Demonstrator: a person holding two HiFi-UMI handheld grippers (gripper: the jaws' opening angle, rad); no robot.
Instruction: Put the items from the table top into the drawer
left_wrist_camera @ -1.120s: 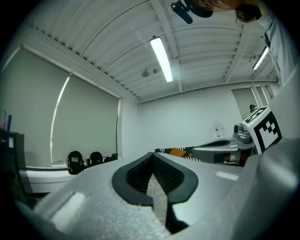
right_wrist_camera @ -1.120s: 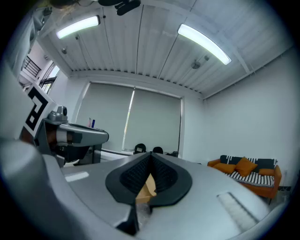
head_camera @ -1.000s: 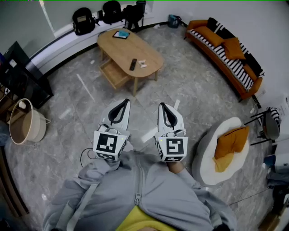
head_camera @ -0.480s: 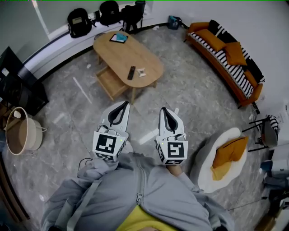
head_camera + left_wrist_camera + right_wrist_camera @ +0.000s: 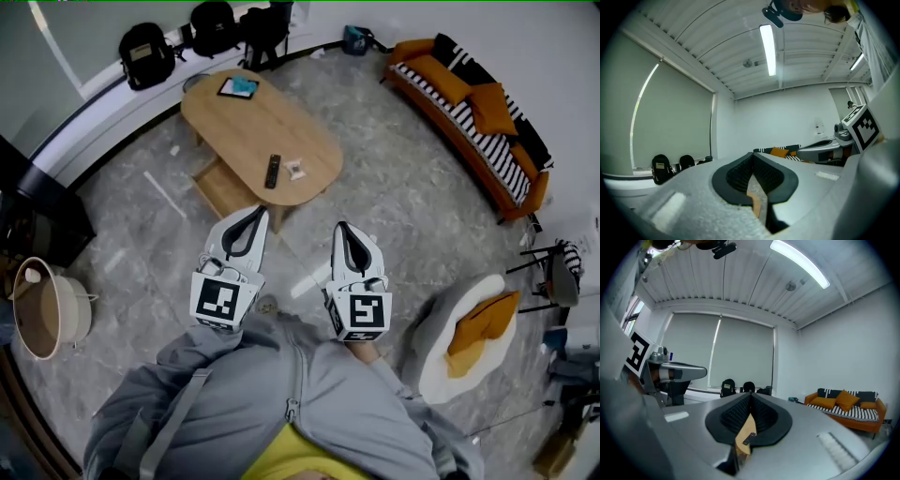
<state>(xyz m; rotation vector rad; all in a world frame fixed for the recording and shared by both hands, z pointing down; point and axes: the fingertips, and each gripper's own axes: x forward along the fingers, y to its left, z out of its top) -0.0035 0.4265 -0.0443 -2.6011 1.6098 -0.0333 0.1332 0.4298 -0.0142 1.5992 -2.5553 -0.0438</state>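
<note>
Since left gripper (image 5: pixel 257 213) and right gripper (image 5: pixel 339 228) are clenched empty, reaching the remote (image 5: pixel 272 171) unopened could knock it off the table (image 5: pixel 248 117).

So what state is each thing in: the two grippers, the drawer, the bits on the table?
Left gripper: shut, empty.
Right gripper: shut, empty.
Light wooden drawer: pulled open.
Slim black remote: flat on oval wooden table.
Small white packet: on table, beside remote.
Blue-faced tablet: flat, table's far end.

Grey marbled floor (image 5: pixel 403 206). Orange sofa (image 5: pixel 487 141) with striped cover along the white wall (image 5: pixel 572 75). White beanbag chair (image 5: pixel 436 328) holding an orange cushion (image 5: pixel 480 323). Oval wooden coffee table (image 5: pixel 248 122). Ceiling strip light (image 5: pixel 768 49) lit; roller blind (image 5: pixel 740 352) down.
</note>
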